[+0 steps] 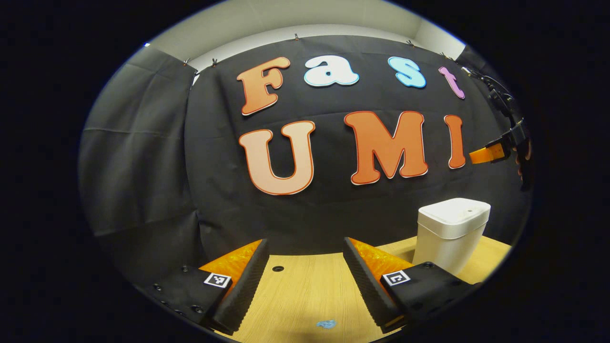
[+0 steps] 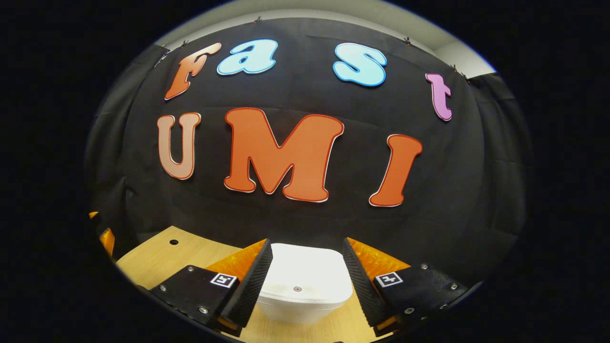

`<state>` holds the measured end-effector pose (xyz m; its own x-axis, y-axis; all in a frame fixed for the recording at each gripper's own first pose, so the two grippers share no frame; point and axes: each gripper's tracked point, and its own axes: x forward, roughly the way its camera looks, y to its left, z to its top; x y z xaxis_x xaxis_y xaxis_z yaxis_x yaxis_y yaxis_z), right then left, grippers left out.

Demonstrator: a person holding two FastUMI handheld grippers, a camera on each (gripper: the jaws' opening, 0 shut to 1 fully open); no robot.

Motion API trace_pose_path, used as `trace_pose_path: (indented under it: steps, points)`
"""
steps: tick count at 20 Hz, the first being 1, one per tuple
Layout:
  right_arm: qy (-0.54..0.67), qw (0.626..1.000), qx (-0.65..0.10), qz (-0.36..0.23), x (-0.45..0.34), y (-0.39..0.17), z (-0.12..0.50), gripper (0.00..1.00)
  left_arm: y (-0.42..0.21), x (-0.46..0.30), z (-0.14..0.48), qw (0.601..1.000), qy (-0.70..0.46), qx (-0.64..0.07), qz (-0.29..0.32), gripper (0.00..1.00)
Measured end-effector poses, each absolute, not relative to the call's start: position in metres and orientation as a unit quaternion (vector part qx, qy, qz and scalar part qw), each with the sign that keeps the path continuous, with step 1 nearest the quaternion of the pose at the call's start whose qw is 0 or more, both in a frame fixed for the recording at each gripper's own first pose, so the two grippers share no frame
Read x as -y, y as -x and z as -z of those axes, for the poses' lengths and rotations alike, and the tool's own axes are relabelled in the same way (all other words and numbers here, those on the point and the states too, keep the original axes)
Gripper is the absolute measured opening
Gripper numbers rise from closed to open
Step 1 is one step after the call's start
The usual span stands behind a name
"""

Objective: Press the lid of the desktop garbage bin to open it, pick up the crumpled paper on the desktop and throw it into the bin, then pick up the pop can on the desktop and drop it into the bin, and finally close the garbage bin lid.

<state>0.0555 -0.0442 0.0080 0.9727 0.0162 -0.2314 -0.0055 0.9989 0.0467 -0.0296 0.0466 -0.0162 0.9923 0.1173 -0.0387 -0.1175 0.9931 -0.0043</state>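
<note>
A: Where are the two tools?

B: The left tool (image 1: 305, 281) hangs low over the pale wood-grain bench (image 1: 305, 295), its ridged fingers spread wide with nothing between them. The right tool (image 2: 305, 281) is raised above the garbage bin (image 2: 305, 286), fingers also apart, framing the lid without touching it.

A: And the bin itself?

B: White, smooth plastic, rounded-rectangular, lid (image 1: 455, 216) down, standing on the bench to the right of the left tool. A small blue scrap (image 1: 326, 324) lies on the wood near that tool.
</note>
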Motion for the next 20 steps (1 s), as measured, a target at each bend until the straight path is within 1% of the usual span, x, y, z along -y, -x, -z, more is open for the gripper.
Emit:
trace_pose_path:
  steps: [2, 3, 4, 6, 8, 9, 11, 12, 13, 14, 15, 20]
  points:
    - [-0.036, 0.989, -0.145, -0.016, 0.044, -0.063, -0.001, 0.84, 0.033, -0.053, 0.021, 0.997, 0.004, -0.025, -0.069, 1.00]
    - [-0.043, 0.986, -0.160, -0.029, 0.039, -0.066, 0.003, 0.73, 0.035, -0.058, 0.024, 0.997, 0.005, -0.028, -0.073, 1.00]
    - [-0.047, 0.983, -0.177, -0.036, 0.038, -0.068, 0.009, 0.72, 0.035, -0.060, 0.028, 0.997, 0.007, -0.031, -0.076, 1.00]
    - [-0.052, 0.978, -0.200, -0.034, 0.040, -0.074, 0.024, 0.48, 0.037, -0.065, 0.035, 0.996, 0.010, -0.040, -0.085, 1.00]
    - [-0.068, 0.972, -0.223, -0.036, 0.038, -0.076, 0.037, 0.38, 0.039, -0.073, 0.042, 0.994, 0.009, -0.046, -0.098, 1.00]
    - [-0.079, 0.968, -0.235, -0.040, 0.035, -0.076, 0.045, 0.27, 0.043, -0.076, 0.044, 0.993, 0.010, -0.047, -0.103, 1.00]
    - [-0.081, 0.960, -0.266, -0.038, 0.035, -0.078, 0.065, 0.17, 0.045, -0.081, 0.049, 0.992, 0.011, -0.054, -0.112, 1.00]
    - [-0.073, 0.958, -0.274, -0.032, 0.037, -0.080, 0.073, 0.16, 0.045, -0.082, 0.050, 0.992, 0.010, -0.057, -0.116, 1.00]
    - [-0.067, 0.958, -0.279, -0.028, 0.038, -0.082, 0.080, 0.11, 0.045, -0.083, 0.054, 0.991, 0.011, -0.060, -0.117, 1.00]
    - [-0.066, 0.957, -0.281, -0.029, 0.035, -0.084, 0.083, 0.08, 0.045, -0.083, 0.055, 0.991, 0.011, -0.062, -0.119, 1.00]
    - [-0.065, 0.956, -0.283, -0.031, 0.033, -0.084, 0.085, 0.03, 0.047, -0.083, 0.057, 0.991, 0.009, -0.063, -0.120, 1.00]
    - [-0.055, 0.946, -0.316, -0.052, 0.019, -0.084, 0.108, 0.01, 0.051, -0.081, 0.061, 0.989, 0.004, -0.071, -0.127, 0.99]
